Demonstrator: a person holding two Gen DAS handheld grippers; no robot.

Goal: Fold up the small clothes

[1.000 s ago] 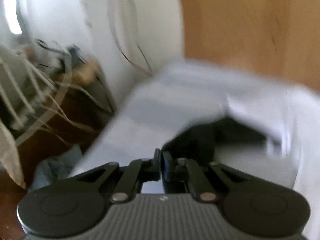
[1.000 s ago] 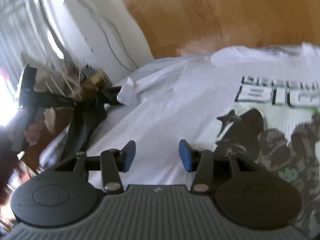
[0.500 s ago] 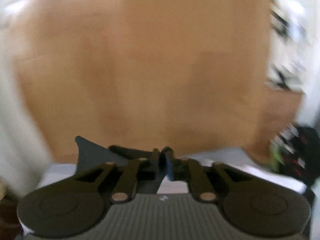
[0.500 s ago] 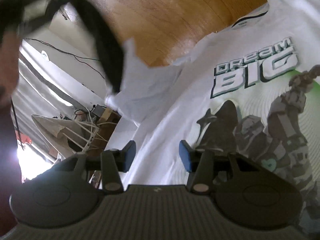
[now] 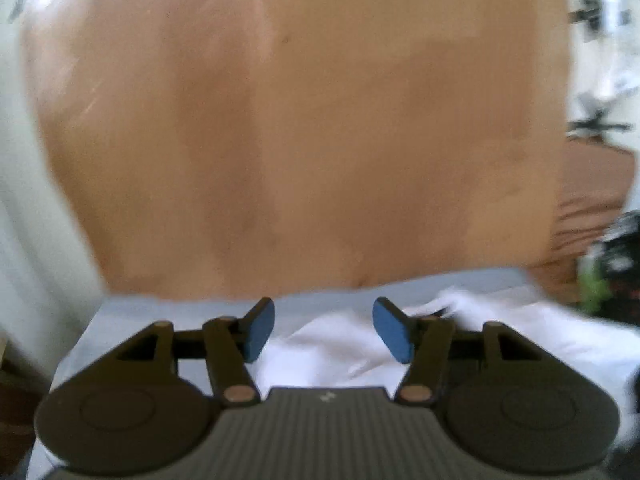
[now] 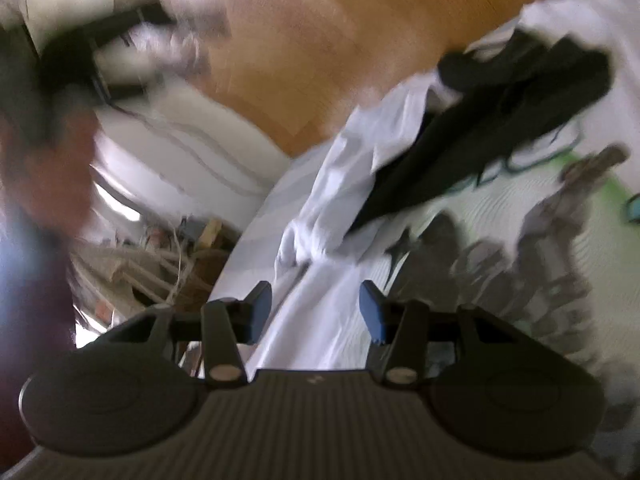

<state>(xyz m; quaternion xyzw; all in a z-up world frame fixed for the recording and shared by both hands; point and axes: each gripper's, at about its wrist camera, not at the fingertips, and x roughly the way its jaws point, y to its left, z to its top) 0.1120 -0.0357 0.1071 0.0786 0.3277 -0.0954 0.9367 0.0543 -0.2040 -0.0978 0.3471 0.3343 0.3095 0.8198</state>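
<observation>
left wrist view: our left gripper pointed down at the near edge of a pale blue-grey surface, with a wide wooden floor filling the field beyond it. its blue pads stood apart and the jaws were opening, released, with nothing pressed between them; rumpled white cloth of the t-shirt lay under and behind the gap, touching neither pad so far as we could tell. a dark object with green marks sat blurred at the right edge and could not be identified. right wrist view: our right gripper hovered over the same white t-shirt, which lay spread on the pale surface with its printed figures facing up. its jaws stood apart and empty, the blue pads clear of the cloth below. one sleeve was bunched and turned inward onto the body of the shirt, near the surface's left edge. a dark, motion-blurred shape crossed the upper part of the shirt; we could not tell whether it was an object or a shadow. at far left a person's blurred hand held a dark tool, and cluttered items lay on the floor below the surface's edge.
</observation>
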